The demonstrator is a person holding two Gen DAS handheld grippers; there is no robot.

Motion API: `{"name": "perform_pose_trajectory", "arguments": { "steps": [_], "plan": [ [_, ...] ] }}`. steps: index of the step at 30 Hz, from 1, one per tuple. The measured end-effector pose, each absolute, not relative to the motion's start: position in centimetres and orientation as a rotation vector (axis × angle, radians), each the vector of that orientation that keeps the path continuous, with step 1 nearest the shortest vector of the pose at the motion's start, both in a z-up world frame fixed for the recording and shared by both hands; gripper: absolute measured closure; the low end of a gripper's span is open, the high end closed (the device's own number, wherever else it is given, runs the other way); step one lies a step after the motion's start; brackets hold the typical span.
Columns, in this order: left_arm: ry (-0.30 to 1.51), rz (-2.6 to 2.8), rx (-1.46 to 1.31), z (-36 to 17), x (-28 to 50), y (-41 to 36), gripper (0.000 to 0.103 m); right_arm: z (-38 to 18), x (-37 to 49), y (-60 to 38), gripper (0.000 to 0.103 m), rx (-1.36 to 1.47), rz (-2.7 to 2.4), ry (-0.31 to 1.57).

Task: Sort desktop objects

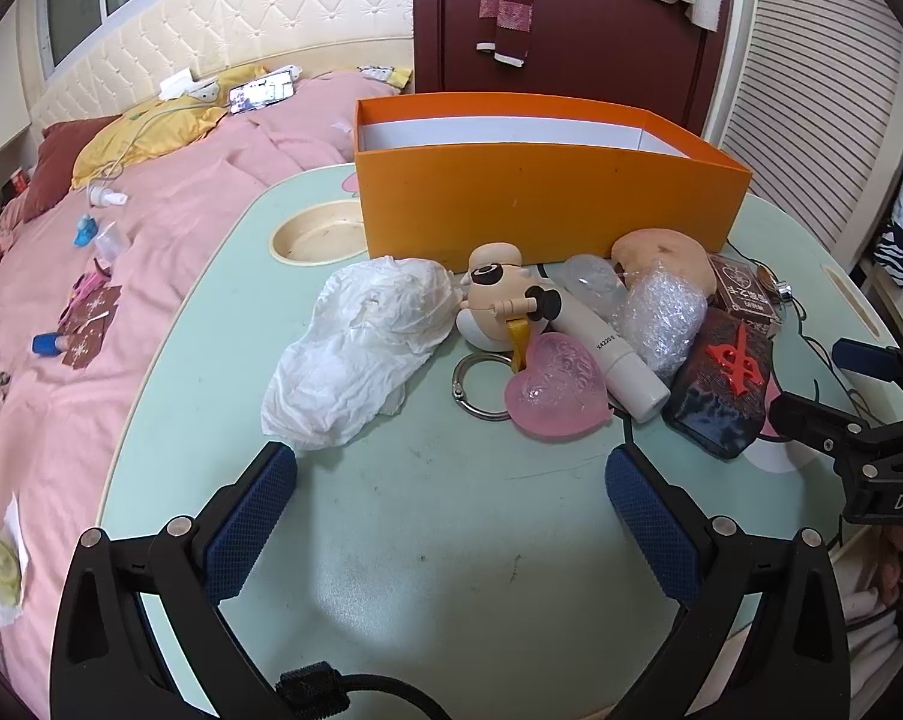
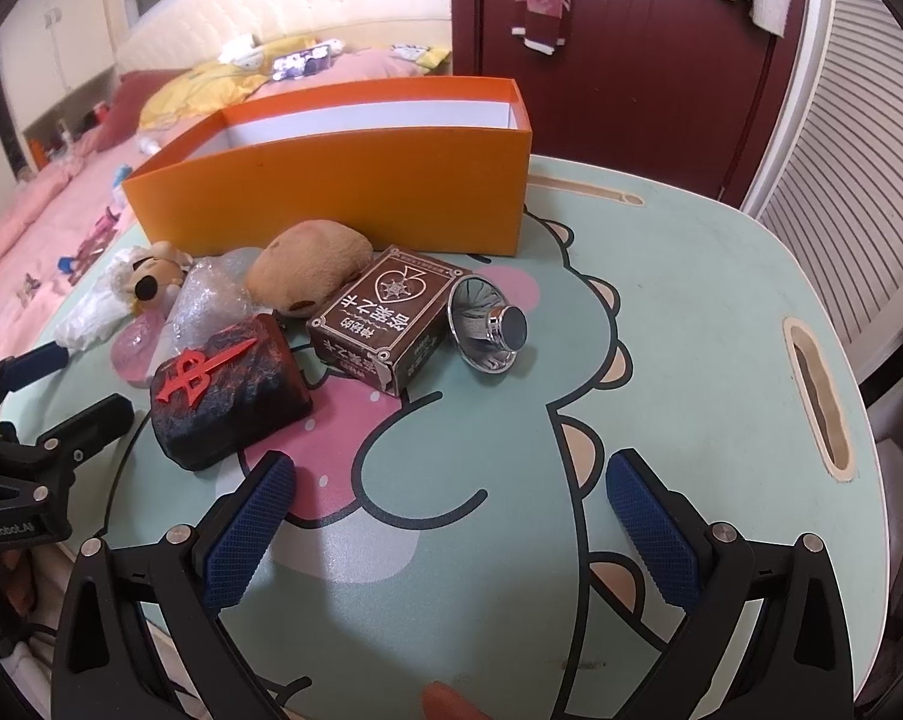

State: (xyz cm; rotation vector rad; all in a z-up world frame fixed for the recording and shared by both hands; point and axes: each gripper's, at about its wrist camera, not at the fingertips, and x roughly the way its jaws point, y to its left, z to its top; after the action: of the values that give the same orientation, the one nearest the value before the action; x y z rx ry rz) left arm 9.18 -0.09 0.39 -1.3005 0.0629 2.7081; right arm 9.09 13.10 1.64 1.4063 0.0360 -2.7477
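An orange box (image 1: 547,204) (image 2: 343,198) stands open at the back of the green table (image 1: 439,540). In front of it lie crumpled white tissue (image 1: 361,348), a doll keychain (image 1: 499,294), a pink heart (image 1: 556,387), a white tube (image 1: 613,354), bubble wrap (image 1: 664,312), a tan plush (image 2: 310,264), a dark block with a red sword (image 2: 226,390), a brown card box (image 2: 385,318) and a metal funnel (image 2: 490,324). My left gripper (image 1: 451,480) is open and empty, near the tissue and heart. My right gripper (image 2: 451,486) is open and empty, in front of the block and card box.
A round cup recess (image 1: 316,234) sits left of the box and a slot handle (image 2: 817,396) at the table's right edge. A pink bed (image 1: 91,276) with small items lies left. A dark red door (image 2: 619,60) stands behind.
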Motion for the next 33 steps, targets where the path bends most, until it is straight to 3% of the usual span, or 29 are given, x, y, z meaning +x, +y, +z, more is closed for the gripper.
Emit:
{"name": "perform_pose_trajectory", "arguments": {
  "steps": [6,10,11,15,19,21,25,32,33],
  "plan": [
    [0.041,2.696,-1.318,0.6,9.3,-0.6,0.0,1.6,9.1,13.1,0.0,1.394,-2.749,0.04],
    [-0.125,2.725,-1.229,1.8,9.7,-3.2,0.001,1.6,9.2,13.2,0.0,1.384,-2.748,0.04],
    [-0.155,2.74,-1.219,2.2,9.6,-4.0,0.003,1.6,9.2,13.2,0.0,1.383,-2.748,0.041],
    [-0.187,2.755,-1.235,2.8,8.6,-5.9,0.032,1.7,9.1,13.4,0.0,1.381,-2.743,0.044],
    [-0.149,2.729,-1.291,2.5,7.1,-6.3,0.032,1.7,9.0,13.4,0.0,1.382,-2.731,0.05],
    [-0.097,2.711,-1.305,2.5,6.2,-5.7,0.045,1.7,8.9,13.4,0.0,1.383,-2.718,0.058],
    [-0.016,2.68,-1.297,2.6,4.4,-4.7,0.045,1.7,9.0,13.4,0.0,1.37,-2.706,0.066],
    [-0.2,2.556,-1.322,1.3,1.7,-5.0,0.046,1.6,8.7,13.5,0.0,1.367,-2.702,0.069],
    [-0.217,2.549,-1.314,1.1,1.6,-5.1,0.054,1.5,8.6,13.4,0.0,1.366,-2.702,0.07]
  ]
}}
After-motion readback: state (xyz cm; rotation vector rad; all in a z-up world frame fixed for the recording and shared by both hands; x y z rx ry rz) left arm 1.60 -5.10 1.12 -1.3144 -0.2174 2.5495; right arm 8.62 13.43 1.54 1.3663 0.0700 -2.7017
